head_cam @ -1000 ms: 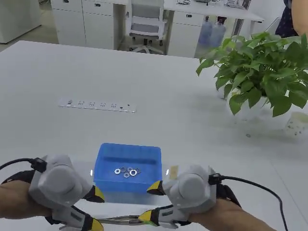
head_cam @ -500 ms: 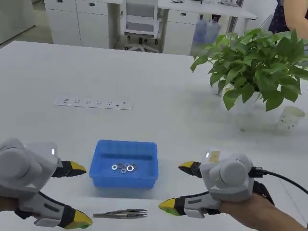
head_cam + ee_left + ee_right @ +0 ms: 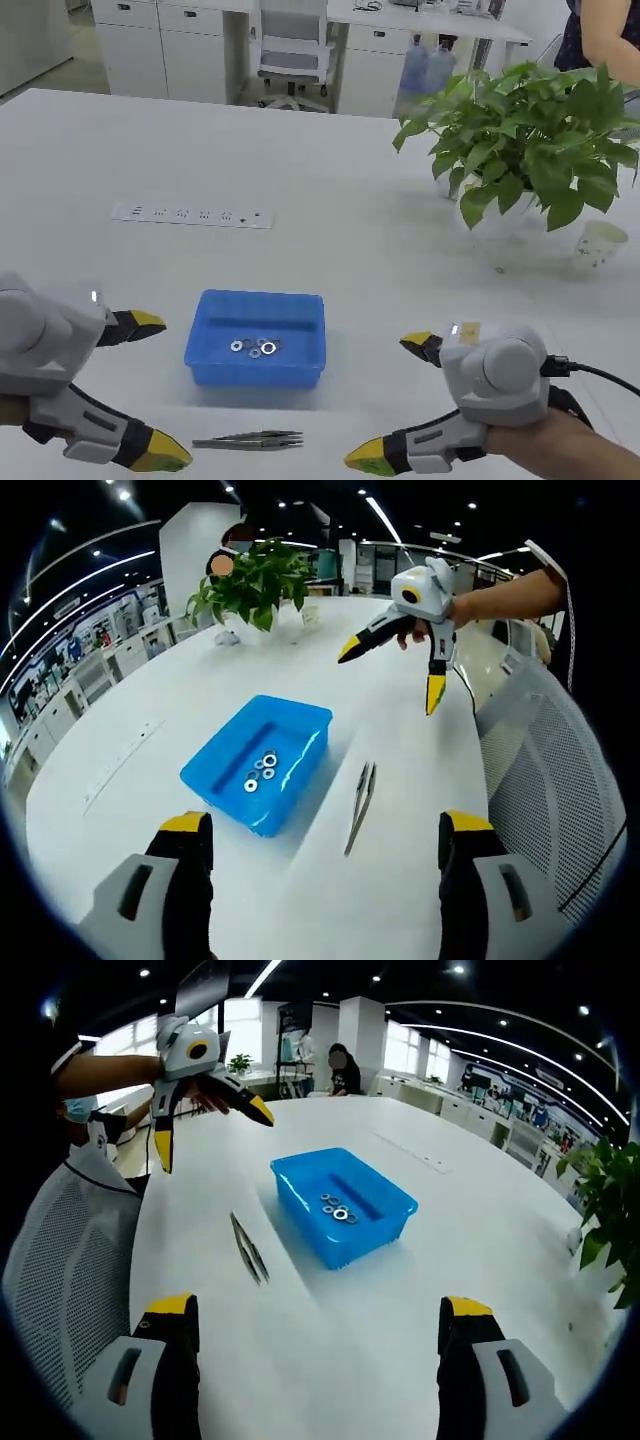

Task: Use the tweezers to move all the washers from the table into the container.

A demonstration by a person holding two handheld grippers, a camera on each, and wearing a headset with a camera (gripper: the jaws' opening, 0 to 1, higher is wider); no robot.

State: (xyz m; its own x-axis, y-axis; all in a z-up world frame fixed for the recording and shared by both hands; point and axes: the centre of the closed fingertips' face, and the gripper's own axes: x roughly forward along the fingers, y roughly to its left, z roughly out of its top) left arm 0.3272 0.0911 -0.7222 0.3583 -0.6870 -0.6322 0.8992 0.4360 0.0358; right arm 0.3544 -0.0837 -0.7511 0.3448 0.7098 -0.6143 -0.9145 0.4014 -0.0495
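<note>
The small silver metal washers [image 3: 255, 347] inside the blue rectangular plastic container [image 3: 255, 372] are appearing too small to count. The leafy green potted plant [image 3: 520, 150] is running past the head view's right edge.

Left gripper [image 3: 160, 390]: rounded light-grey housing behind the jaws, with a small white light lit on its top. The jaws are black with yellow tips. Its own view [image 3: 325, 822] shows each jaw as a grey arm with a dark oblong slot, then a black stretch, then a yellow cap.

Right gripper [image 3: 388, 401]: same grey housing and the same black and yellow jaws. Beside its lit white light sits a pale yellow sticker [image 3: 470, 328]. A black cable [image 3: 590, 375] leaves the housing rear, opposite the jaws. Its own view [image 3: 318, 1306] shows the same slotted grey arms.
</note>
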